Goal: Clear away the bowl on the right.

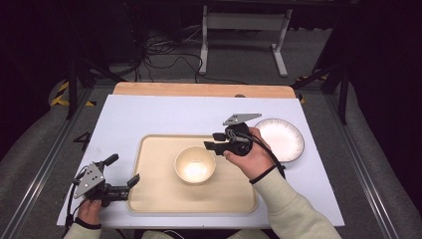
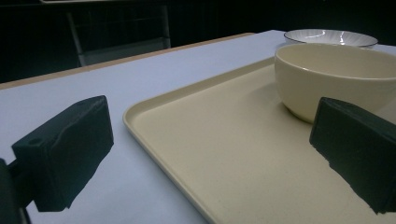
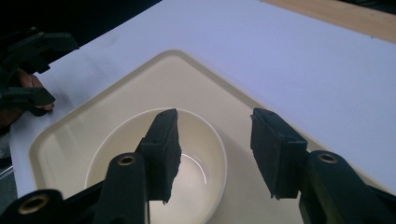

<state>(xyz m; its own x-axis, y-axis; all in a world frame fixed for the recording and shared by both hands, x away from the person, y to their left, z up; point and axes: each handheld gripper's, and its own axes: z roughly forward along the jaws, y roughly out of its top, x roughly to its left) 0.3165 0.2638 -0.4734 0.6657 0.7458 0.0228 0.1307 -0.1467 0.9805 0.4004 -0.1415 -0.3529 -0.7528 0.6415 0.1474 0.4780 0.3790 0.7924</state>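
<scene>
Cream bowl (image 1: 195, 165) mid-tray (image 1: 149, 194), your right tool (image 1: 215, 141) gaping over its right rim.
Close off-centre and it may skid or tip; left tool (image 1: 122, 175) idles wide, empty, near-left.

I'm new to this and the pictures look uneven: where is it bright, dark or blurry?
High view: the surroundings are dark, and light glares inside the bowl. Left gripper view: dim, with the near left tool soft. Right gripper view: the table is bright, with a shine in the bowl's bottom.
</scene>
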